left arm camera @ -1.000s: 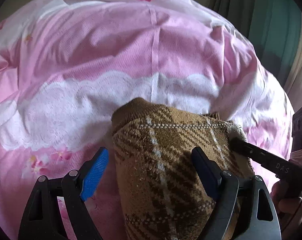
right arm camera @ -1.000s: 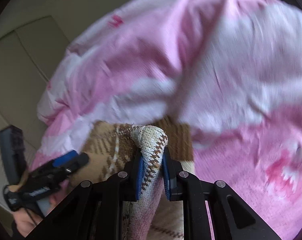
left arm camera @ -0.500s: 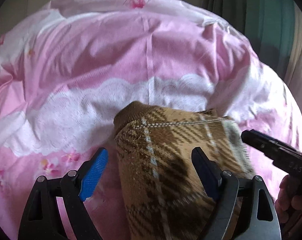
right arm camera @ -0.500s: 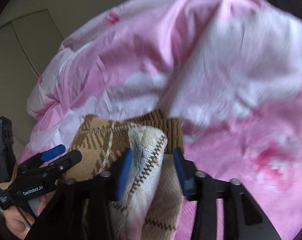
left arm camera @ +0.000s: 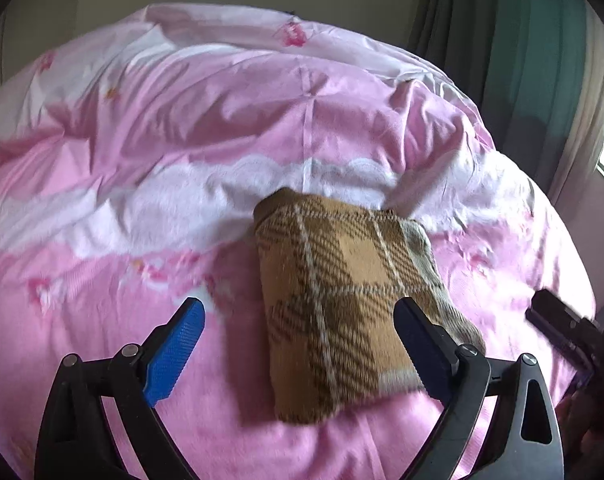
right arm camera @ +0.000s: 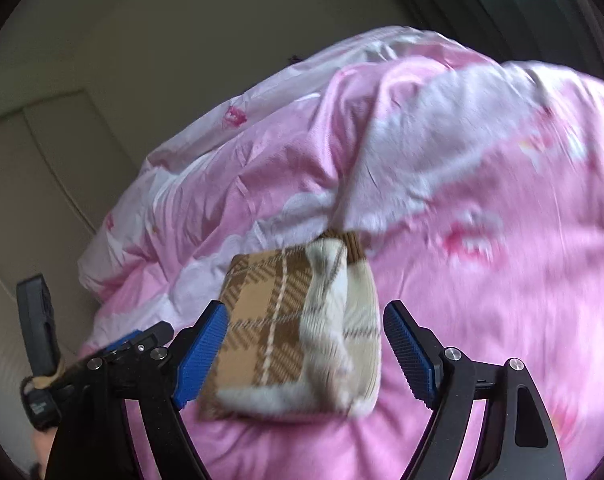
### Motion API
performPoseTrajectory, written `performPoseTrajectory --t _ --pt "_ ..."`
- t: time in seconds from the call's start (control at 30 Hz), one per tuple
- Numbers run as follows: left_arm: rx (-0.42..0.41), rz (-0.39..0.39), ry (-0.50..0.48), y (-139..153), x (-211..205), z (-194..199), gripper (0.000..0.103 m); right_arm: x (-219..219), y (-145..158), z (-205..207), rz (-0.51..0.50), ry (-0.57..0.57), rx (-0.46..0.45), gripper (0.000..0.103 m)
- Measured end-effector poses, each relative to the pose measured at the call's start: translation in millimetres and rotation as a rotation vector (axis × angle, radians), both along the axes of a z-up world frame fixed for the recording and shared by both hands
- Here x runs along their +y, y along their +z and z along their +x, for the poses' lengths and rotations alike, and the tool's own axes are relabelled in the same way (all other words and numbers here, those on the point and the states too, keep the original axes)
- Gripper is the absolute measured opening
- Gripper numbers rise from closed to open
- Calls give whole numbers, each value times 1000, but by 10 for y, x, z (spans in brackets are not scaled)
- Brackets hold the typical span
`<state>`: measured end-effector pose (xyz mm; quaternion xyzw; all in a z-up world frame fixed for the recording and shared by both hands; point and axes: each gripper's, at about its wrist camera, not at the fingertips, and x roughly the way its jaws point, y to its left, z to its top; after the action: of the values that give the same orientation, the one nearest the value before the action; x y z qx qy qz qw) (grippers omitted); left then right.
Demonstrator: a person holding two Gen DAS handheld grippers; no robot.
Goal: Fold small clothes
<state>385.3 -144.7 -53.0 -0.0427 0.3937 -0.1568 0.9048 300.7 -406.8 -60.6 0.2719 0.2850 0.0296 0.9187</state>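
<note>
Nearest, left gripper [left arm camera: 297,344]: jaws spread wide and opening, blue pads clear of the cloth, nothing held; the folded garment shows between them only by line of sight. Right gripper [right arm camera: 304,348]: jaws opening, the near end of the bundle in the gap, neither pad seen pressing on it, nothing held. Next, brown plaid knit garment [left arm camera: 342,300]: small, folded into a thick oblong packet, pale reverse side turned up along its right edge [right arm camera: 338,320], lying free on the pink floral quilt [left arm camera: 181,128]. Risk, judged: the top flap sits loose and springy knit may creep open unpressed; a pad brushing the packet as the grippers leave could drag it or undo the fold; the soft, rumpled quilt gives an uneven bed, so the packet may tip or slump. Farthest, green curtain [left arm camera: 542,40] and plain wall, well apart.
</note>
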Motion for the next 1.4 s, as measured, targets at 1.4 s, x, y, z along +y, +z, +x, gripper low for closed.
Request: performPoseTrajectory --t 1.4 --pt "244 -223 -75 -950 -267 776 100 -68 -1485 1006 544 121 227 85"
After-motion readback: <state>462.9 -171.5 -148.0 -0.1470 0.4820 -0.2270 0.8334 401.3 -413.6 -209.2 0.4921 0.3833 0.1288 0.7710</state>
